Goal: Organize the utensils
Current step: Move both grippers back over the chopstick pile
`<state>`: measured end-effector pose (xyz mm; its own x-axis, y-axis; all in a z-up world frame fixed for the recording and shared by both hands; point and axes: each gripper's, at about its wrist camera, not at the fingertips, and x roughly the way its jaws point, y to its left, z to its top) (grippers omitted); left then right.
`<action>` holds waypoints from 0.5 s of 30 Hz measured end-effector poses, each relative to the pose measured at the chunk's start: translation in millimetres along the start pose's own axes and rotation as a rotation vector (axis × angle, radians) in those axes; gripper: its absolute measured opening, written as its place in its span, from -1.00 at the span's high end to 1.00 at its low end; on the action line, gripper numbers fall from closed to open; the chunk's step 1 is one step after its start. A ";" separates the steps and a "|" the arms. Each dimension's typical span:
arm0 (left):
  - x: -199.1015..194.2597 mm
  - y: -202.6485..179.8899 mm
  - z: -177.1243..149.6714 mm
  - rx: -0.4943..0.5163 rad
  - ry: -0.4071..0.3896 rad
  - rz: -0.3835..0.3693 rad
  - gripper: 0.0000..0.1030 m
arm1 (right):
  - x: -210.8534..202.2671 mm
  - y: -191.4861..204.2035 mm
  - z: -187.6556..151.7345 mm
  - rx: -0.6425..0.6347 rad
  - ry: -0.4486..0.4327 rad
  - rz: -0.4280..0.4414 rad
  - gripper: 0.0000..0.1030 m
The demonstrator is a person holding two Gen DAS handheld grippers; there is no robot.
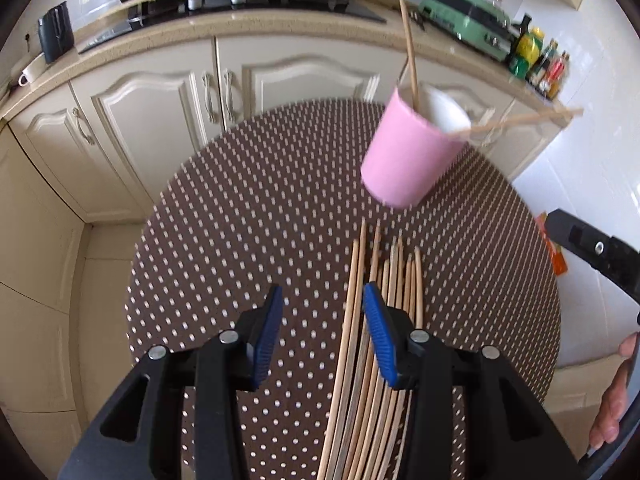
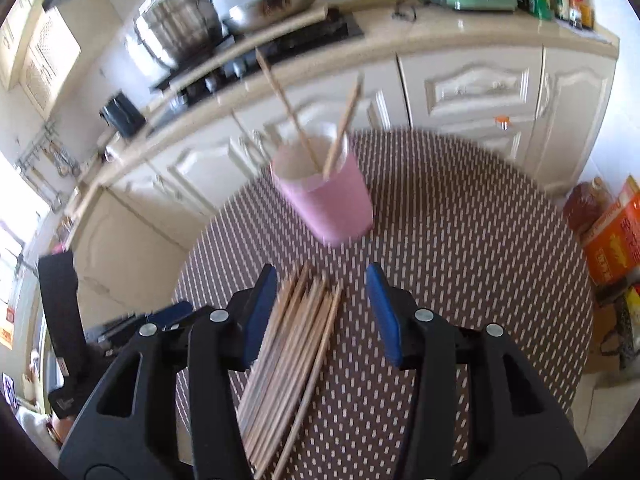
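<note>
The left gripper [image 1: 323,312] has its two blue-padded jaws spread apart with nothing between the pads; it hangs above the near end of a bundle of thin, pale wooden chopsticks [image 1: 384,320], with its right pad over the sticks and its left pad over bare cloth. The right gripper [image 2: 322,306] is likewise spread wide and holds nothing; the same sticks [image 2: 296,336] lie below its left pad, and the cloth under its right pad is bare.

The sticks lie flat and roughly parallel, side by side and partly overlapping, their tips fanned slightly toward the far side. Roughly ten tips show in the left wrist view; an exact count is not possible where they overlap.

Beyond the tips, apart from the bundle, stands one pink cylindrical cup with a white inside [image 1: 412,152]. Two chopsticks [image 2: 340,136] lean in it, splayed in different directions against the rim.

All of this rests on a round table covered in brown cloth with white dots [image 1: 248,216]. To the left of the bundle the cloth is open up to the table's curved edge; the cup sits closer to the far edge. Past that edge runs a row of cream cabinet doors [image 1: 160,112] under a beige countertop [image 2: 460,36].
</note>
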<state>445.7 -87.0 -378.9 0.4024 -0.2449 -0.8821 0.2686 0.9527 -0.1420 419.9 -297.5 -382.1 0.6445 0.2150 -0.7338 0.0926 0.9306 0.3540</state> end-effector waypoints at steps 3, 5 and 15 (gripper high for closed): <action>19.4 -4.5 -11.9 0.043 0.074 0.019 0.19 | 15.6 3.9 -21.1 0.007 0.070 -0.003 0.09; 31.7 -6.3 -20.2 0.070 0.119 0.034 0.19 | 25.1 4.6 -31.6 0.017 0.117 -0.002 0.09; 56.2 -8.0 -37.2 0.136 0.216 0.051 0.19 | 54.6 -6.1 -55.6 0.071 0.242 -0.024 0.10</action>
<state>433.6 -101.7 -444.1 0.2265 -0.1396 -0.9639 0.3741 0.9262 -0.0462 412.3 -275.0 -456.5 0.4416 0.2654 -0.8571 0.1647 0.9150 0.3682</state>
